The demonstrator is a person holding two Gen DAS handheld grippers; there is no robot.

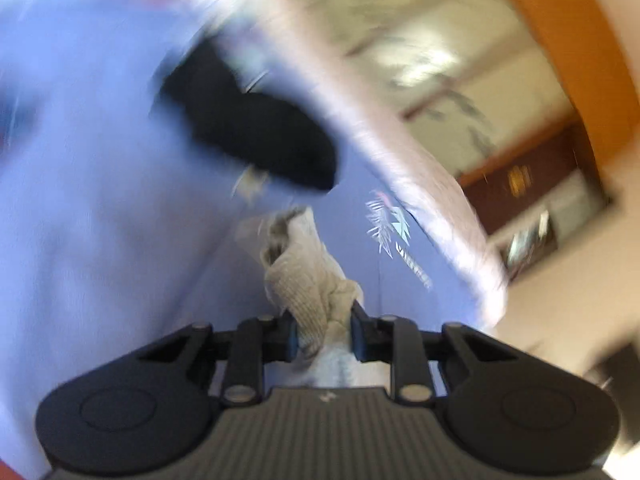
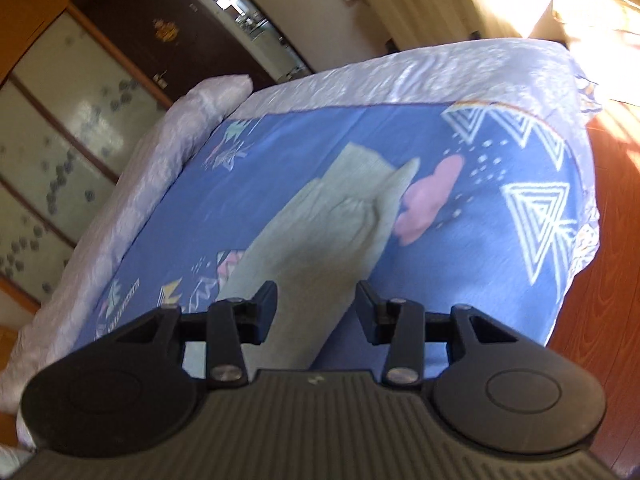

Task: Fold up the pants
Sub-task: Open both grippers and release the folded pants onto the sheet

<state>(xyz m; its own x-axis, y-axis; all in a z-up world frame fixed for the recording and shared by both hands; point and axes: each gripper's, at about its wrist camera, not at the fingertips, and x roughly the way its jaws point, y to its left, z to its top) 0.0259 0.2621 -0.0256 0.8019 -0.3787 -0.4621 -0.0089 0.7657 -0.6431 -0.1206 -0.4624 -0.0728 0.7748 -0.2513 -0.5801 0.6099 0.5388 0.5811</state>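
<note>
Pants: pale grey-green, spread lengthwise on the blue patterned bedspread, lying along its middle.
Left gripper: jaws clamped on a bunched fold of the pants' ribbed fabric, which stands up above the bedspread (this view is badly blurred).
Right gripper: jaws apart with nothing between them, hovering over the near end of the pants.
Dark shape: above the bedspread beyond the left gripper; too smeared to identify.
Pink blotch: printed on the bedspread, just beside the pants' far end.
</note>
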